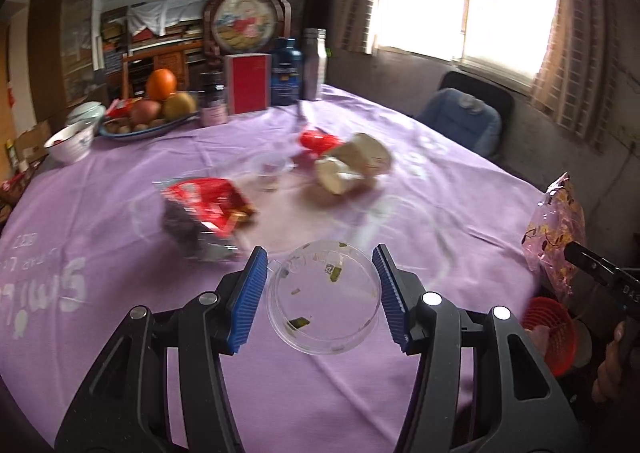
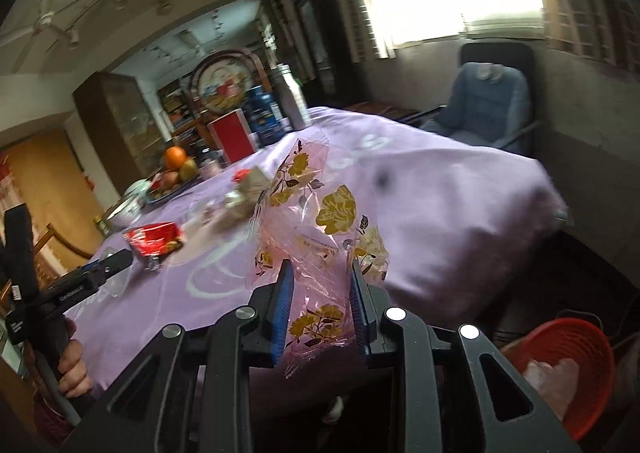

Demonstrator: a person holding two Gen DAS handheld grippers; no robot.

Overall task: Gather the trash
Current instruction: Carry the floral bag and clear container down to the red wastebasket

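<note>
My left gripper (image 1: 320,285) is closed around a clear plastic cup (image 1: 323,299) with green scraps inside, one blue pad on each side of it, above the purple tablecloth (image 1: 120,333). My right gripper (image 2: 320,309) is shut on a pink flowered plastic bag (image 2: 320,221) and holds it upright beyond the table's edge; the bag also shows in the left wrist view (image 1: 554,229). A red snack wrapper (image 1: 208,209), a second clear cup (image 1: 270,169), paper cups (image 1: 352,165) and a red scrap (image 1: 316,141) lie on the table.
A red mesh bin (image 2: 568,365) stands below the table's right edge, also in the left wrist view (image 1: 548,333). A fruit plate (image 1: 148,113), bowls (image 1: 72,141), a red box (image 1: 248,83) and bottles (image 1: 286,71) stand at the far side. A blue chair (image 1: 464,121) sits by the window.
</note>
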